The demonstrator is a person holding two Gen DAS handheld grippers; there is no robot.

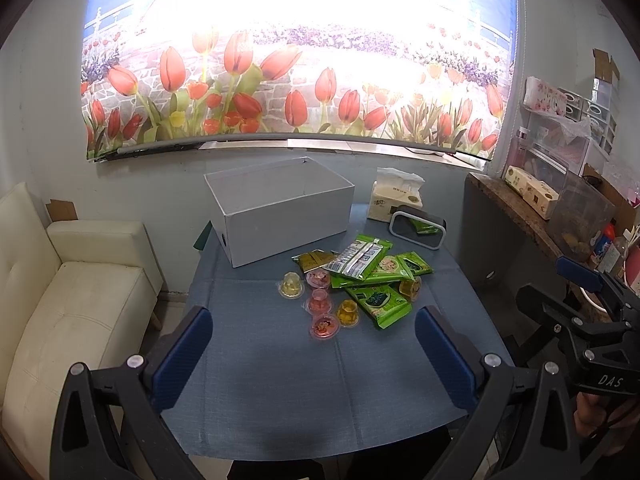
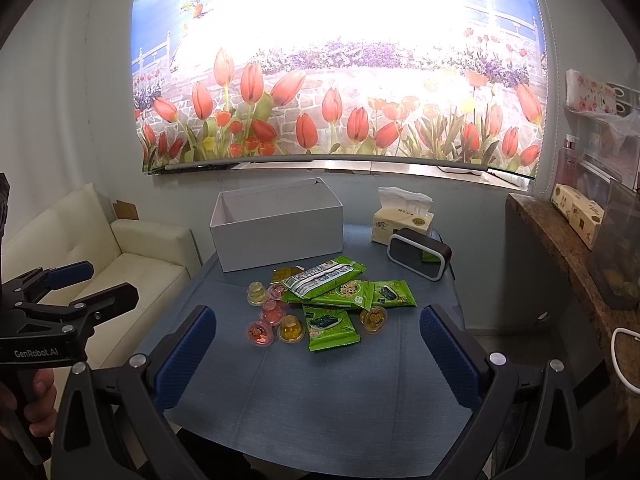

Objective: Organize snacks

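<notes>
Nothing is picked up yet, so I judge this to be the very start: the snacks lie loose and the white box (image 1: pixel 280 212) stands empty, as far as its visible inside shows. The box is the likely place for them, though the task does not say so.

The left gripper (image 1: pixel 314 354) has its jaws wide apart and holds nothing. The right gripper (image 2: pixel 318 354) is likewise spread wide and empty. Both hover over the bare near part of the table (image 2: pixel 320 408), on the side of the snacks away from the box.

The snack pile sits just in front of the box. The green packets (image 2: pixel 332 286) overlap one another there, one silver-striped packet on top. The jelly cups (image 2: pixel 272 318) cluster beside the packets, a little further from the box; one more yellow cup (image 2: pixel 374 319) rests at the packets' other edge. A tissue pack (image 2: pixel 402 220) and a small black clock (image 2: pixel 418 254) stand beside the box and are probably no part of the job.

The pile lies ahead of both grippers, well apart from them, roughly on the centre line between the fingers in each view. The next move calls for reaching forward and down to one item, likely a cup at the pile's near edge, and closing gently, since such cups may slip or crush.
</notes>
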